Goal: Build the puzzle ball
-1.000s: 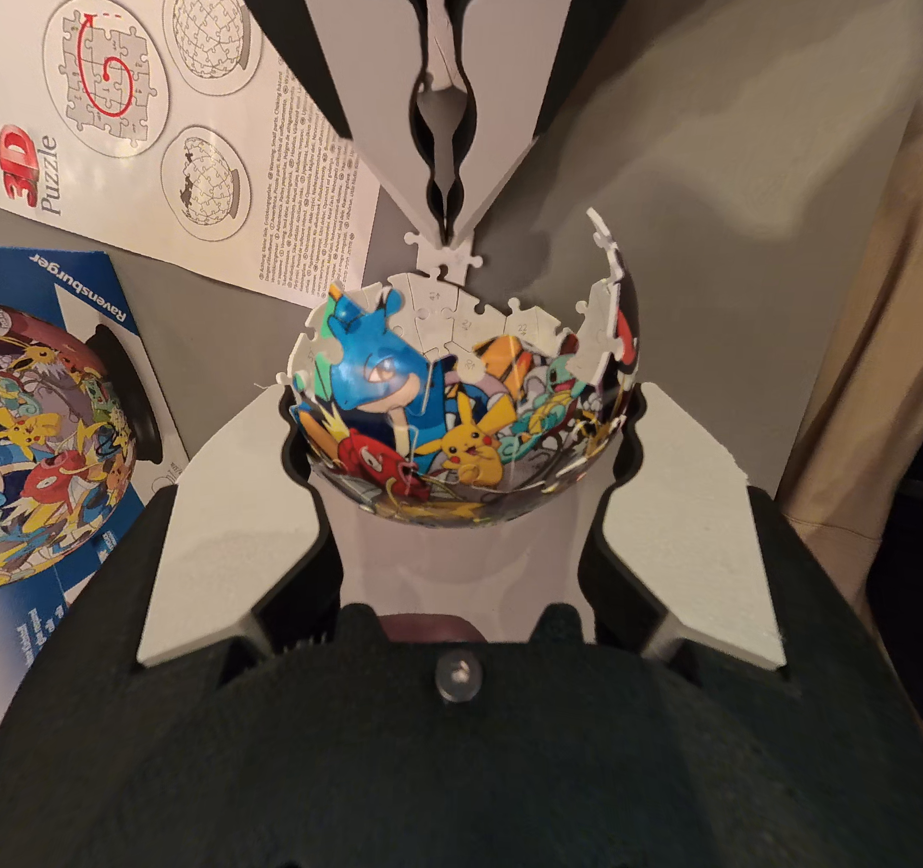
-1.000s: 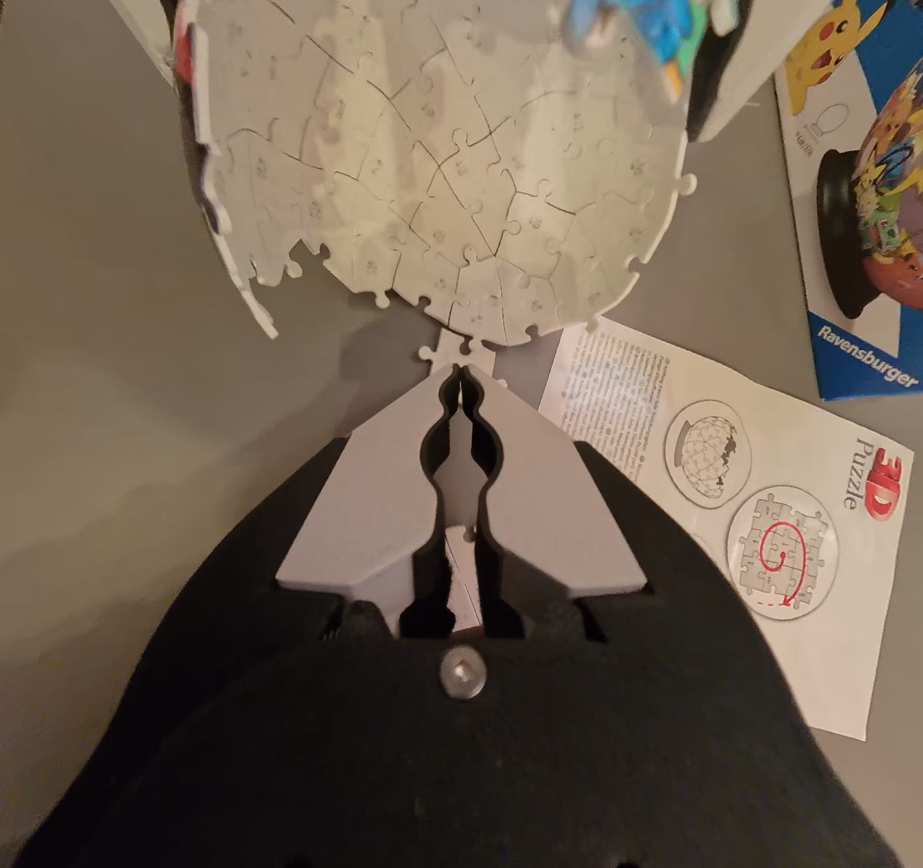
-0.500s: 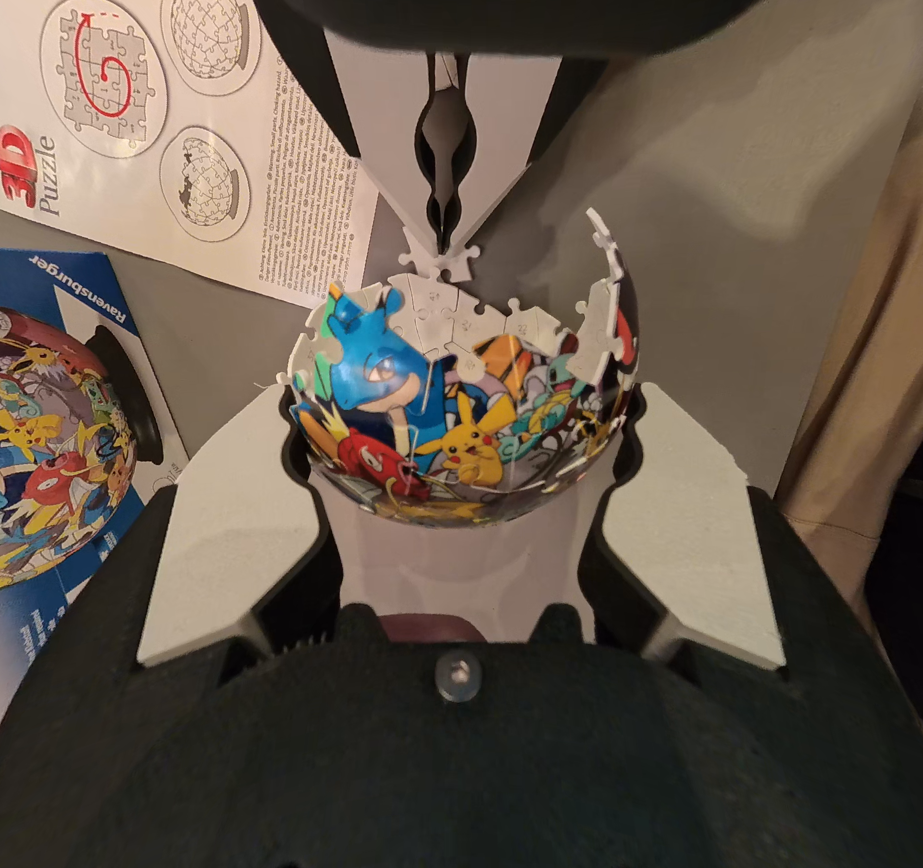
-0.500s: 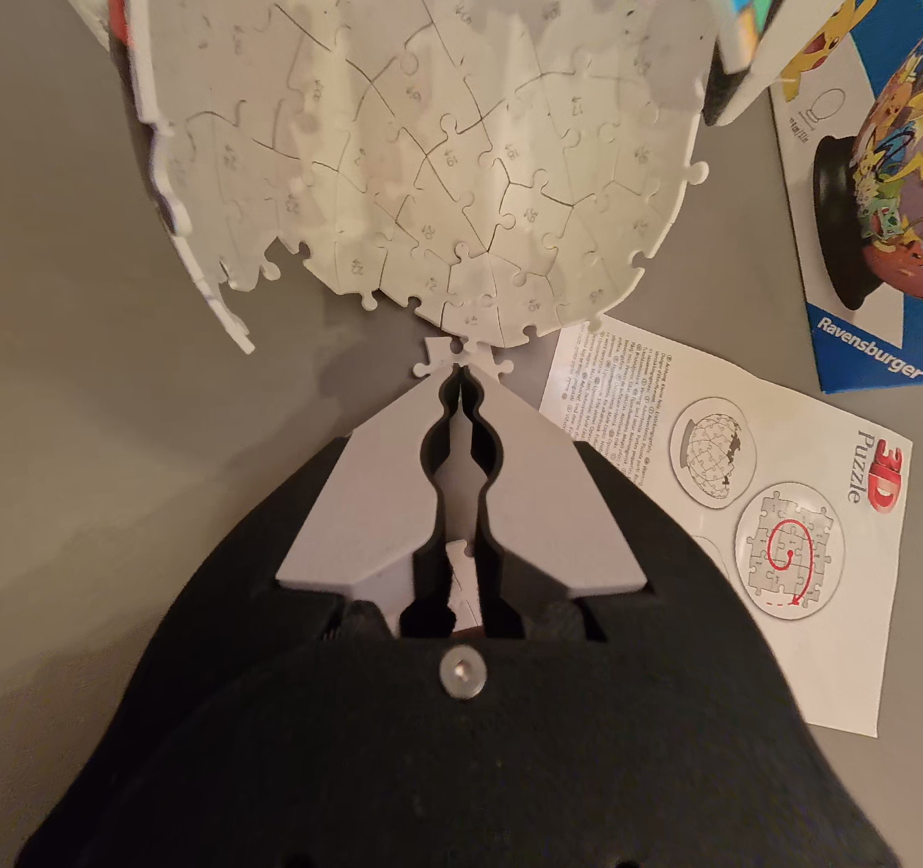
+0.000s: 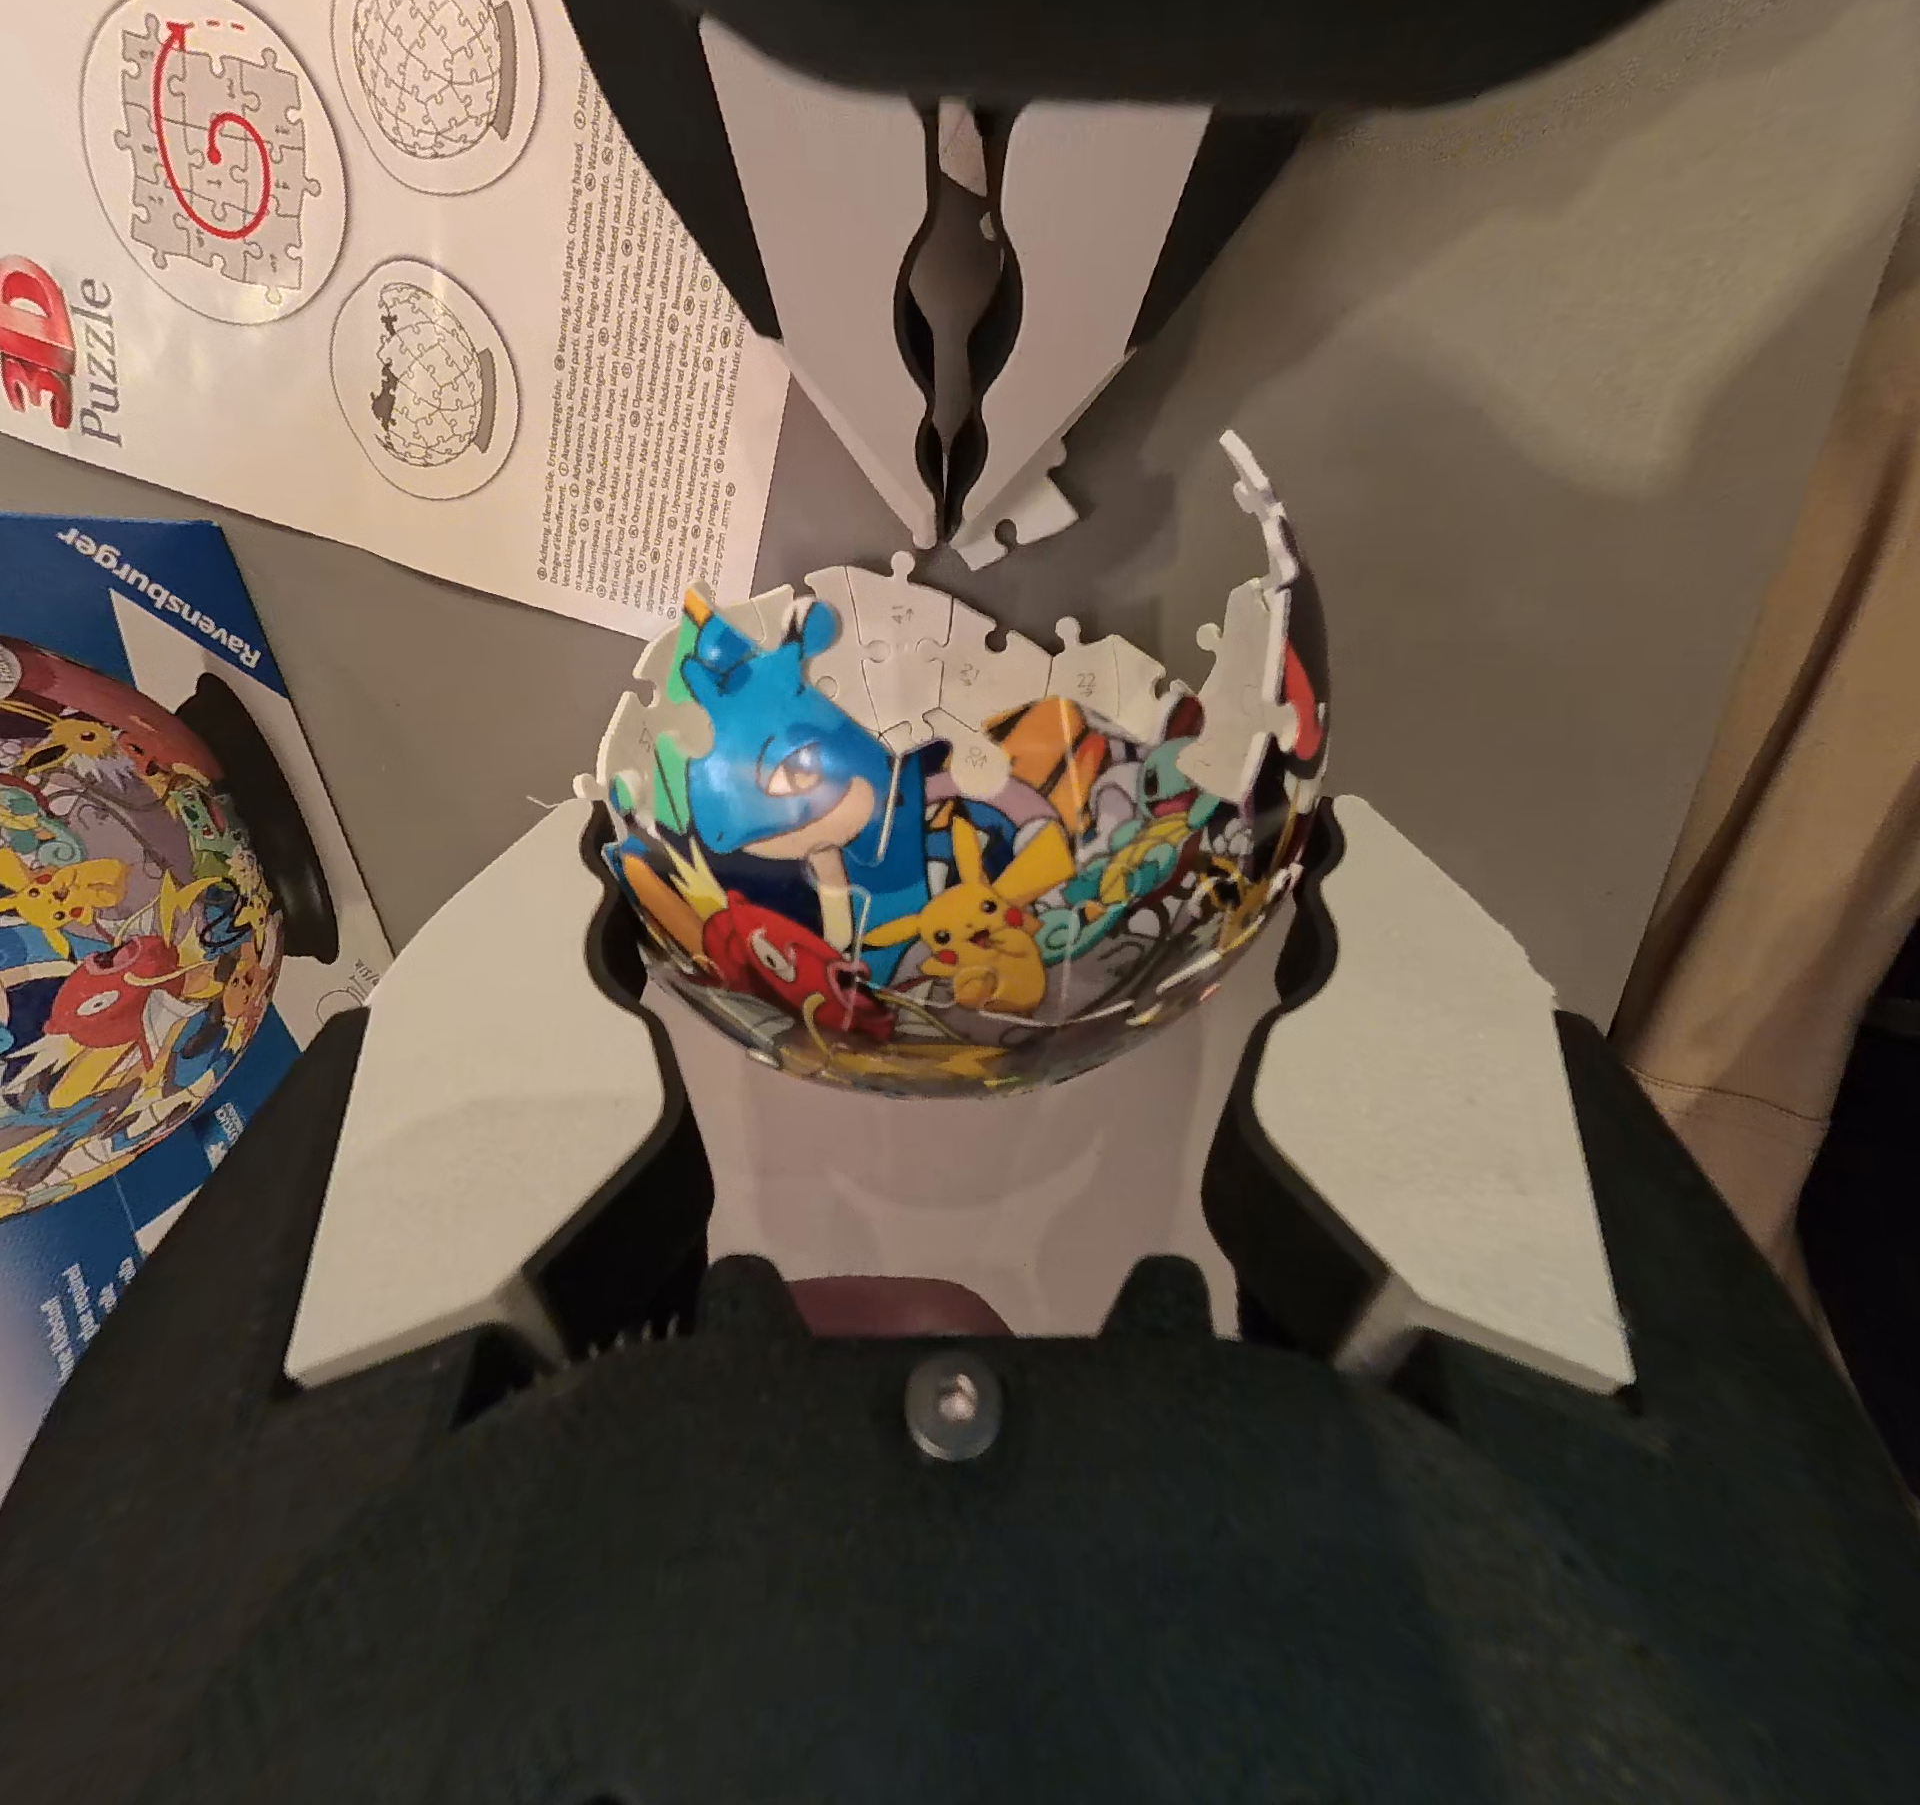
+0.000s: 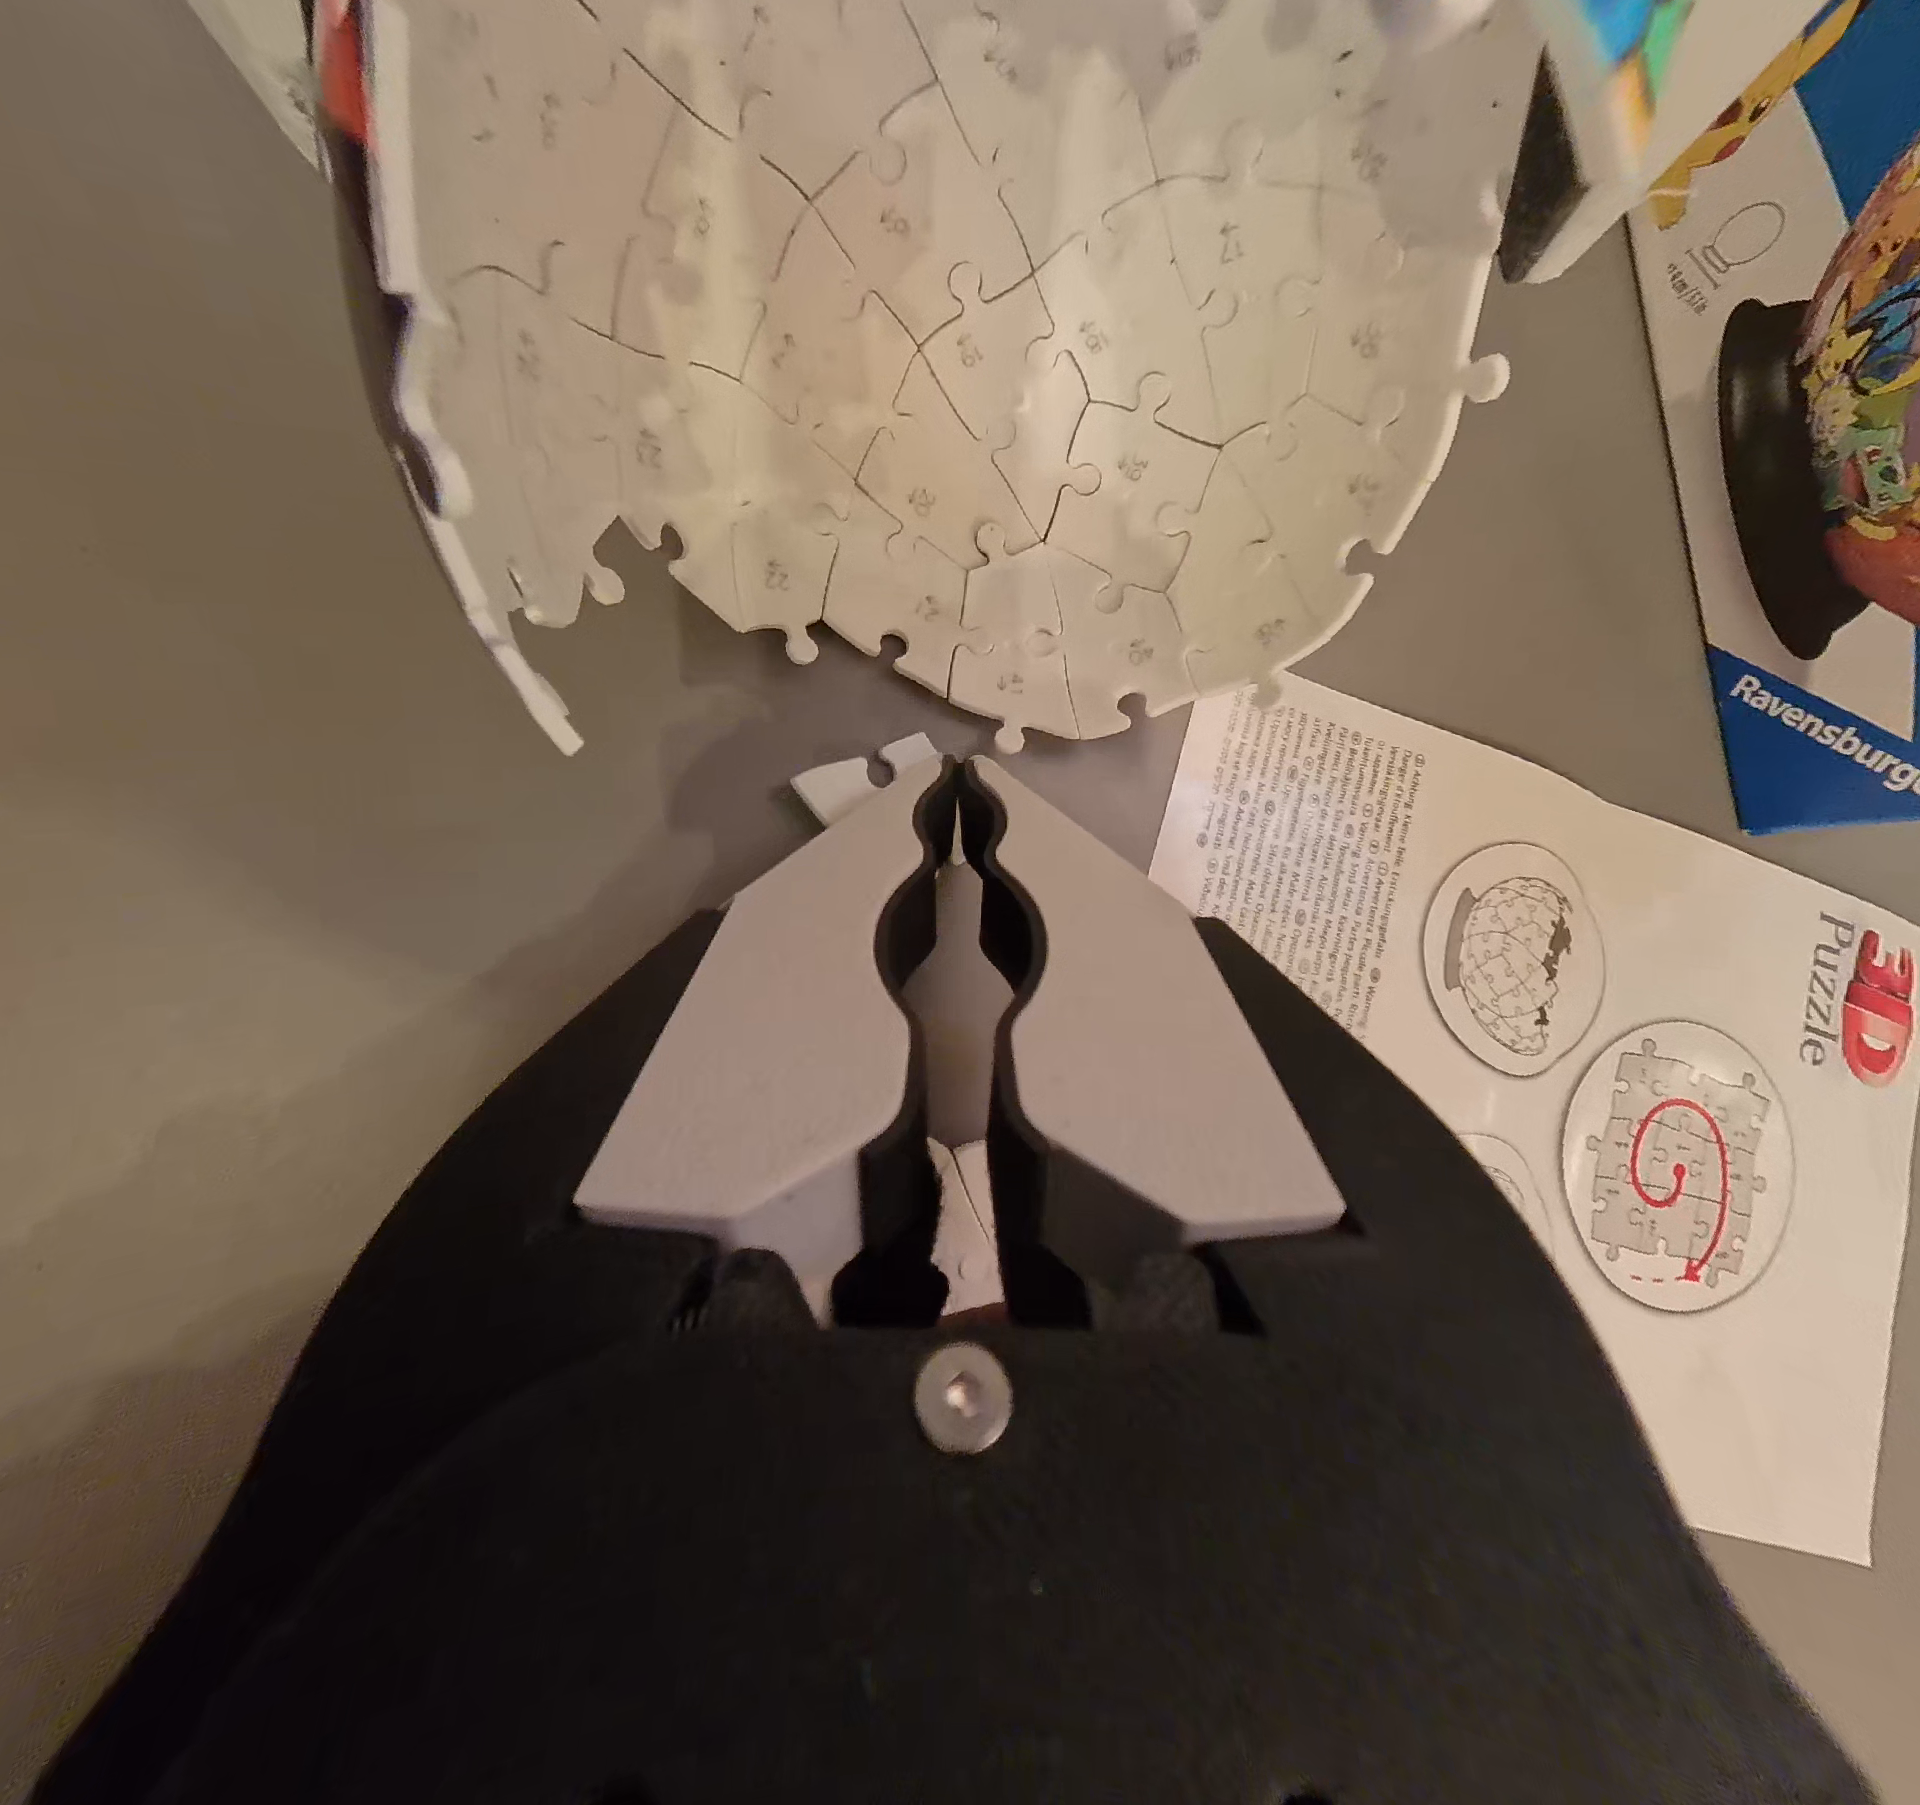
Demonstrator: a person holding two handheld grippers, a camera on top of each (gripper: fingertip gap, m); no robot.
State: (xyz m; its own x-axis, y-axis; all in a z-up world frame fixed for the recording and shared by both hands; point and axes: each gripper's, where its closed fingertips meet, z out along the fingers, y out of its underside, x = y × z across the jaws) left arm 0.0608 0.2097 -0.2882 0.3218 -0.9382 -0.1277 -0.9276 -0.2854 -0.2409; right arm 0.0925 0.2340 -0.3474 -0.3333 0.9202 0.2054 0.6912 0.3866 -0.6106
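White insides, printed colour outside: half-built ball held as an open bowl between the fingers of the left gripper, fingers spread wide and pressing on both its sides, rim facing up and away. Shell complete at the bottom, jagged at the rim; one tall strip of pieces standing higher on the right in the left wrist view. Seen from the right wrist view, concave white interior with small printed marks on each piece, upper part blurred.

Right gripper pinched shut on a single white piece; piece clamped at the very fingertips, sticking out to one side, tilted. In the left wrist view same gripper coming in from the top, piece just above the far rim of the ball, apart from it by a narrow gap, not seated. Second bit of white visible deep between the right fingers near the base; cannot tell what it is.

Grey table under everything. Instruction sheet flat on the table beyond the ball, with round diagrams. Blue box beside the sheet, picture of the finished ball on it. Beige fabric along the right edge.
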